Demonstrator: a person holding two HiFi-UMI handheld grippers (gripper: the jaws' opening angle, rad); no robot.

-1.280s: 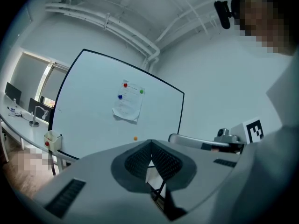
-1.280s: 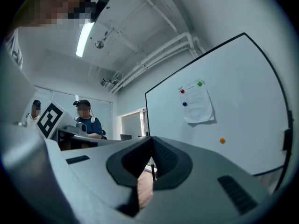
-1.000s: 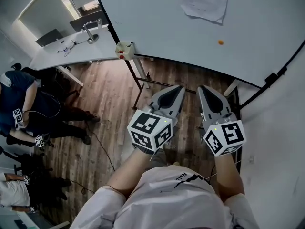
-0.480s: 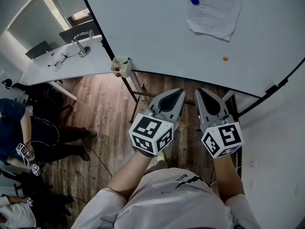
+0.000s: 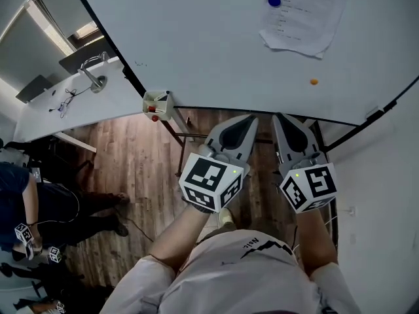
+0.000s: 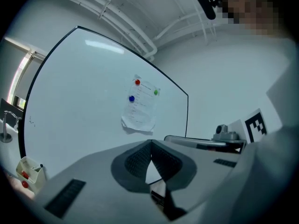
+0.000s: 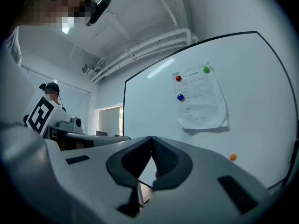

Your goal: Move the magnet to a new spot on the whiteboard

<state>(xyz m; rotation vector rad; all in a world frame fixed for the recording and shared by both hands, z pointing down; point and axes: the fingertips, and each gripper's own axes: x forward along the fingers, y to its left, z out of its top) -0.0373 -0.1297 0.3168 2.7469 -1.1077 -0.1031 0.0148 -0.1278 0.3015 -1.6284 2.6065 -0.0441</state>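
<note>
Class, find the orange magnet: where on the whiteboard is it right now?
In the head view the orange magnet sits alone on the whiteboard, toward the right side, just below the pinned paper sheet and above the board's lower edge.

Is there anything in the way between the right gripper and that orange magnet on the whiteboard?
Nothing visible does. The right gripper, shut and empty, hangs below the whiteboard; only open air lies between it and the orange magnet, alone on bare board.

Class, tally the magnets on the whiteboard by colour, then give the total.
red magnet: 1
green magnet: 1
blue magnet: 1
orange magnet: 1
Total: 4
</note>
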